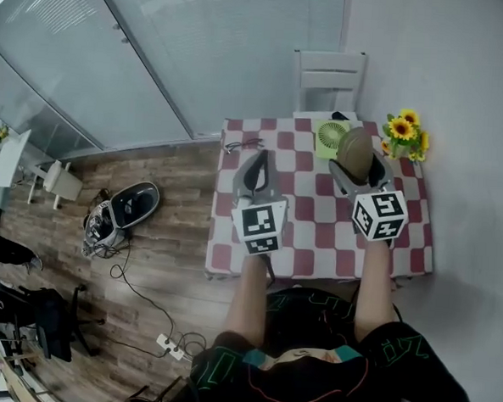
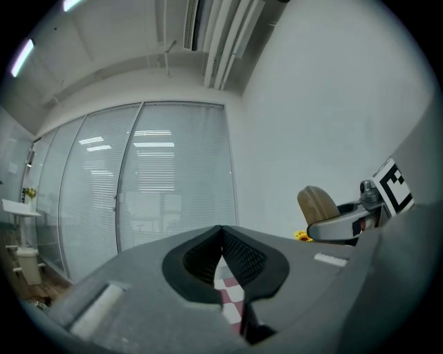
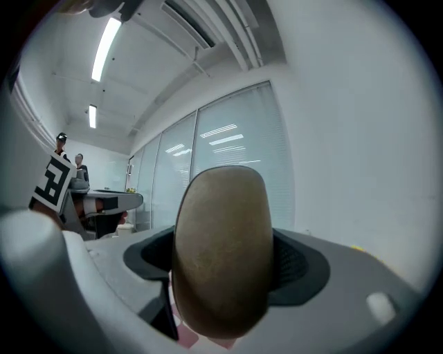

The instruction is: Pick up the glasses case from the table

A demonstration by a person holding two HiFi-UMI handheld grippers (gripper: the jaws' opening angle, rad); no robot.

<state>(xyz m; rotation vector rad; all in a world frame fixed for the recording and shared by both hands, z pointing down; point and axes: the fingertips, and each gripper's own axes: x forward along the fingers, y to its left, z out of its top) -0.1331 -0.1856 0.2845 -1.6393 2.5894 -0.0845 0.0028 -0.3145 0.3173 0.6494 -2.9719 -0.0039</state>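
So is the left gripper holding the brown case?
No, the glasses case is clamped in the right gripper; the left gripper is shut on nothing.

Bright ceiling strip lights (image 3: 105,48), heavy fisheye distortion

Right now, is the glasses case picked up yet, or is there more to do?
Done: the glasses case is clamped in the right gripper and looks lifted off the checkered table. In hand: holding it up. Left: nothing visible; the left gripper is shut, empty.
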